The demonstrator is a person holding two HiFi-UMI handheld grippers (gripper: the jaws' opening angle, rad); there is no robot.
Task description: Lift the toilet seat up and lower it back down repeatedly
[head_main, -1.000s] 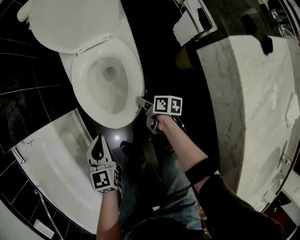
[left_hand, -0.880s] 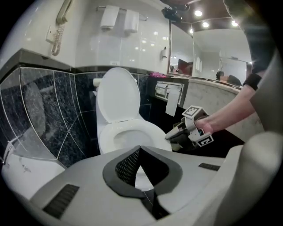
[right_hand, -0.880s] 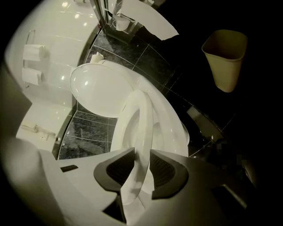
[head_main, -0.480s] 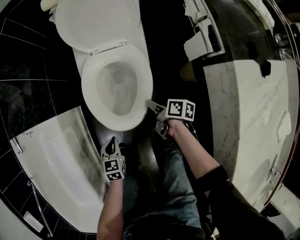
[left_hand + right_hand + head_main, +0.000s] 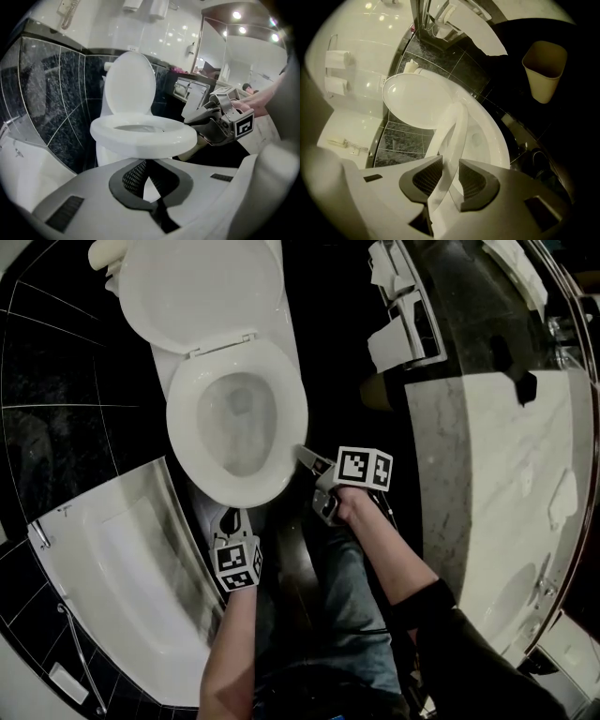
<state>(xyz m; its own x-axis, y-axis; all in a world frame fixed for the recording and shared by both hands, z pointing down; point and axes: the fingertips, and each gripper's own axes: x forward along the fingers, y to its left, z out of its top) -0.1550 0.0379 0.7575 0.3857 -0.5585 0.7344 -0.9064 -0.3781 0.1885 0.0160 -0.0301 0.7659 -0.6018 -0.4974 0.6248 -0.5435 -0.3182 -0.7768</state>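
Note:
A white toilet stands with its lid upright and its seat over the bowl. My right gripper is shut on the seat's right front rim. In the right gripper view the rim runs between the pads and sits tilted a little off the bowl. The jaws have just been opening slightly, with the rim still between them. My left gripper hangs just in front of the bowl, shut and holding nothing. From it I see the seat and the right gripper at its side.
A white bathtub lies left of the toilet. A marble counter runs along the right, with a paper holder on its end. A beige bin stands on the dark floor beside the toilet. The person's legs are below.
The right gripper has risen with the seat's rim in its jaws. The left gripper has sunk and drawn closer to the bowl's front.

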